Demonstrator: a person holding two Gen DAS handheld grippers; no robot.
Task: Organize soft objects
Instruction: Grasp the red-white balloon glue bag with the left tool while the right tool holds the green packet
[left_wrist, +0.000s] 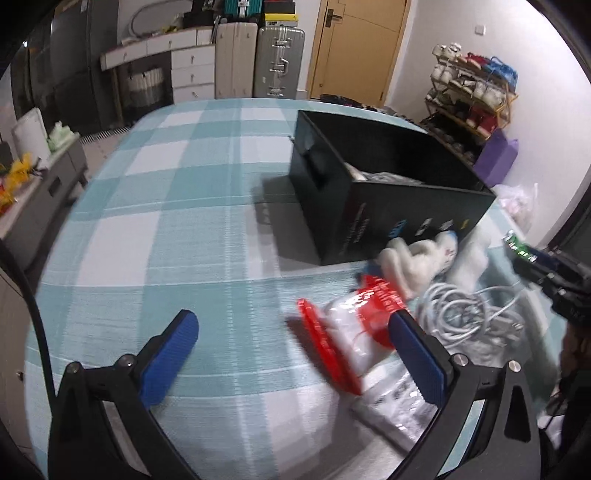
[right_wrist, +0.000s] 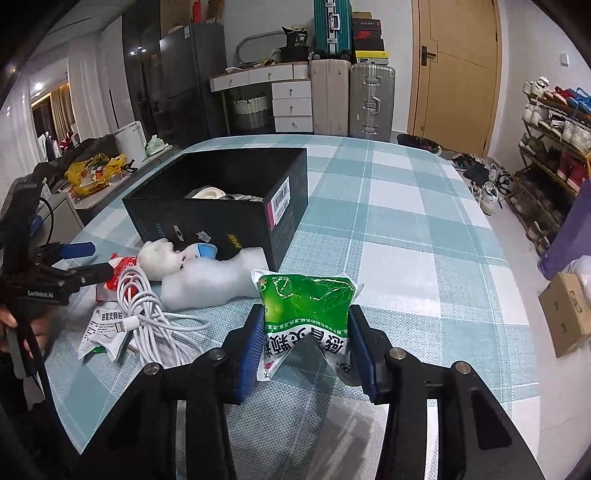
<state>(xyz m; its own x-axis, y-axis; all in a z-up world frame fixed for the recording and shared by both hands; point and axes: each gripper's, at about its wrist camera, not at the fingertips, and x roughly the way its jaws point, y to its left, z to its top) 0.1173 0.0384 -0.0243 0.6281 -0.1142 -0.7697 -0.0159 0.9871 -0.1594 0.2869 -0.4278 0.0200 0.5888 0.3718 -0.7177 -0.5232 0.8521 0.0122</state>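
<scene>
My right gripper (right_wrist: 306, 328) is shut on a green and white medicine packet (right_wrist: 306, 310), held above the checked tablecloth in front of the open black box (right_wrist: 221, 218). My left gripper (left_wrist: 295, 332) is open and empty, hovering beside a red and white packet (left_wrist: 347, 328). A white plush toy (left_wrist: 417, 262) and a bubble-wrap bundle (right_wrist: 214, 284) lie against the box front. A coiled white cable (right_wrist: 147, 314) and another white packet (right_wrist: 101, 328) lie beside them. The box (left_wrist: 388, 195) holds some pale items. The right gripper shows at the right edge of the left wrist view (left_wrist: 532, 258).
The table (right_wrist: 388, 229) has a teal and white checked cloth. Suitcases (right_wrist: 354, 99) and white drawers stand behind it, a shoe rack (right_wrist: 554, 147) at right, a cardboard box (right_wrist: 565, 314) on the floor, and a cluttered cabinet at left.
</scene>
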